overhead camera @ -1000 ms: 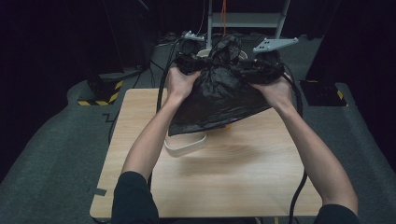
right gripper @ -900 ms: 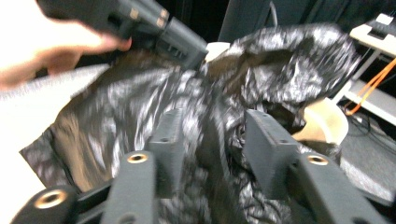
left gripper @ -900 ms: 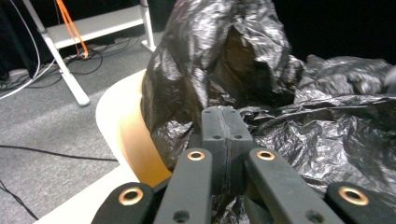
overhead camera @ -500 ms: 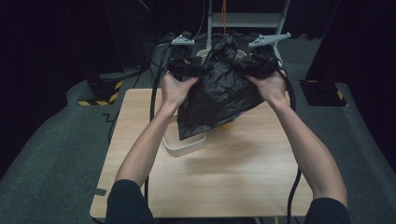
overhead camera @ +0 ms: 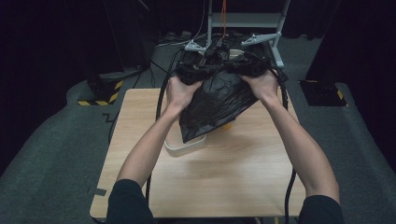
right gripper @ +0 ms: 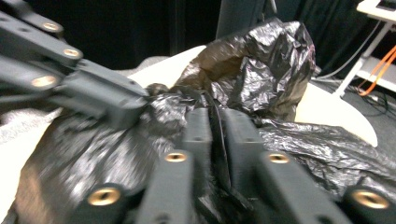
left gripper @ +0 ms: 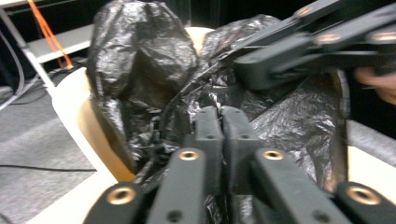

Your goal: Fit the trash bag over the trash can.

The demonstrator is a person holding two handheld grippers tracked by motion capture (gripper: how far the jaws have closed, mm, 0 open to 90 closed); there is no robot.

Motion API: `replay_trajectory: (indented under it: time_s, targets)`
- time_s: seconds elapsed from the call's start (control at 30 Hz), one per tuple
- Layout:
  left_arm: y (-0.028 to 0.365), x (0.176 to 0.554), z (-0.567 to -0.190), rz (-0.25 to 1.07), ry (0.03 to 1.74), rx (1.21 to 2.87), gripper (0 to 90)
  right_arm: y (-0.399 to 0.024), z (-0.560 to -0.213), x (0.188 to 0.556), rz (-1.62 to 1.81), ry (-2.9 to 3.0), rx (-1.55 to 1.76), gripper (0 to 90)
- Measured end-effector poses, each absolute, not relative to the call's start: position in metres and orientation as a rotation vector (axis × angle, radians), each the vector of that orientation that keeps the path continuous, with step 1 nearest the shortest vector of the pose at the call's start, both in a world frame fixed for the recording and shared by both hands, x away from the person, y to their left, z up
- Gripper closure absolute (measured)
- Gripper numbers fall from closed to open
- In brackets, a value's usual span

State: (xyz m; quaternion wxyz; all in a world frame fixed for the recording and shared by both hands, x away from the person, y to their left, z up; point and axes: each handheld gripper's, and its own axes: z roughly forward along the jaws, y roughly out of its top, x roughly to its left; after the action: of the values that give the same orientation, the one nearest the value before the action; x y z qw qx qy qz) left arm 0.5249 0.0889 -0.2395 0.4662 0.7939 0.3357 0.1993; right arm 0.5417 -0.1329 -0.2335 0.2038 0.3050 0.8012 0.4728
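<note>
Both grippers hold a black bag [overhead camera: 212, 105] up over the far edge of the table [overhead camera: 243, 177]. The left gripper [left gripper: 223, 122] has just closed, its 2 jaws pressed together against the bag's crumpled film. The right gripper [right gripper: 215, 125] pinches a fold of bag between its jaws. The bag's lower corner hangs into a white tub [overhead camera: 184, 148] on the table.

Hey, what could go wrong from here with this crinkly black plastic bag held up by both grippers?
1. The thin black plastic bag may tear where the right gripper pinches a fold.
2. The left gripper looks shut beside the film, so the bag could slip free.
3. Its hanging corner touches the white oval tub and might drag it.
</note>
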Motion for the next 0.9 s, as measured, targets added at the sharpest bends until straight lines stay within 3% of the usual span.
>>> replay_trajectory:
  time_s: [0.2, 0.47, 0.53, 0.63, 0.77, 0.9]
  targets:
    - [0.084, 0.539, -0.232, 0.528, 0.858, 1.973, 89.9, -0.157, -0.221, 0.520, 1.388, 2.134, 0.805, 57.7]
    - [0.083, 0.565, -0.237, 0.492, 0.907, 1.938, 89.8, -0.173, -0.234, 0.516, 1.336, 2.193, 0.814, 52.0]
    - [0.084, 0.569, -0.241, 0.468, 0.926, 1.924, 89.7, -0.171, -0.237, 0.518, 1.317, 2.212, 0.817, 55.5]
    - [0.089, 0.567, -0.243, 0.439, 0.927, 1.887, 88.1, -0.165, -0.241, 0.521, 1.273, 2.245, 0.804, 72.2]
    - [0.100, 0.549, -0.241, 0.394, 0.909, 1.826, 65.7, -0.159, -0.243, 0.521, 1.245, 2.252, 0.792, 90.0]
    - [0.114, 0.521, -0.242, 0.417, 0.878, 1.789, 44.4, -0.156, -0.241, 0.519, 1.237, 2.226, 0.792, 90.0]
